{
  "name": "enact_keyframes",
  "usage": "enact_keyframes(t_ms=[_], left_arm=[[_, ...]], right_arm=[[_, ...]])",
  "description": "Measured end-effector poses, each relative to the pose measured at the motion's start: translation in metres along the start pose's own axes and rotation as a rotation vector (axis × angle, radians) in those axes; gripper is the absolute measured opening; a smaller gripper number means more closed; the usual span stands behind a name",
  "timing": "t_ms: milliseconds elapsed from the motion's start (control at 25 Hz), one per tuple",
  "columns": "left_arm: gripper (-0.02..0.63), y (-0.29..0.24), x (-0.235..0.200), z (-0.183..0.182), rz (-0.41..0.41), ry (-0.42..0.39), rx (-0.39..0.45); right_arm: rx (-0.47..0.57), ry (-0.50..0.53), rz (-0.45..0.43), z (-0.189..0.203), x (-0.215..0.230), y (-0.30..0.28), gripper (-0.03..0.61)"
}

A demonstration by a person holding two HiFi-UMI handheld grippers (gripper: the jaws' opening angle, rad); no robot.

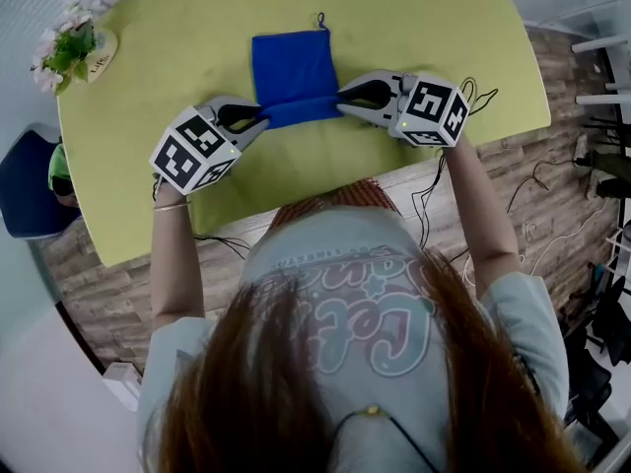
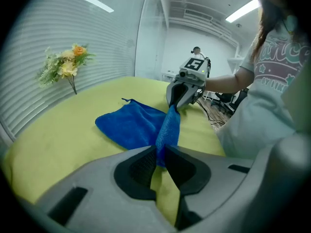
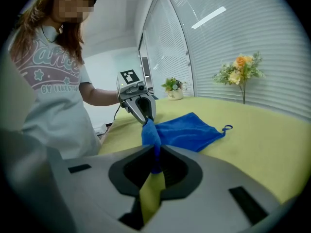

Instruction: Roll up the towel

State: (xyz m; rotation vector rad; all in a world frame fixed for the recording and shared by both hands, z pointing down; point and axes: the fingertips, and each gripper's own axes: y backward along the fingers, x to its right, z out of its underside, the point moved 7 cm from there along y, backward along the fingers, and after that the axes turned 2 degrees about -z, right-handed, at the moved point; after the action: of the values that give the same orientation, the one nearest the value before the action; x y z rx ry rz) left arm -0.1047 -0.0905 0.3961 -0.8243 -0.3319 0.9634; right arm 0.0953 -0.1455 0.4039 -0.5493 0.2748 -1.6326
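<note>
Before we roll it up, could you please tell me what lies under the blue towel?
Only the green table shows around the towel. Its near edge is held by the left gripper and right gripper; anything beneath the flat part is covered.

Green tbl [image 1: 444,47] w/ towel [image 1: 294,67], flowers [image 1: 67,47]

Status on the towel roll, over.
Left hand-held gripper, right hand-held gripper: shut on blue cloth towel. Near edge bunched, rest flat. Nothing blocking.
</note>
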Motion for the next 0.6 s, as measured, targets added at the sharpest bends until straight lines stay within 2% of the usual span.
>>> enact_keyframes(t_ms=[320, 600], left_arm=[[0.058, -0.004, -0.015, -0.003, -0.067, -0.013, 0.012], [0.127, -0.005, -0.022, -0.004, -0.144, -0.060, 0.014]], right_arm=[[-0.045, 0.071, 0.108, -0.002, 0.015, -0.003, 0.063], [-0.056, 0.120, 0.179, 0.000, 0.016, -0.004, 0.091]])
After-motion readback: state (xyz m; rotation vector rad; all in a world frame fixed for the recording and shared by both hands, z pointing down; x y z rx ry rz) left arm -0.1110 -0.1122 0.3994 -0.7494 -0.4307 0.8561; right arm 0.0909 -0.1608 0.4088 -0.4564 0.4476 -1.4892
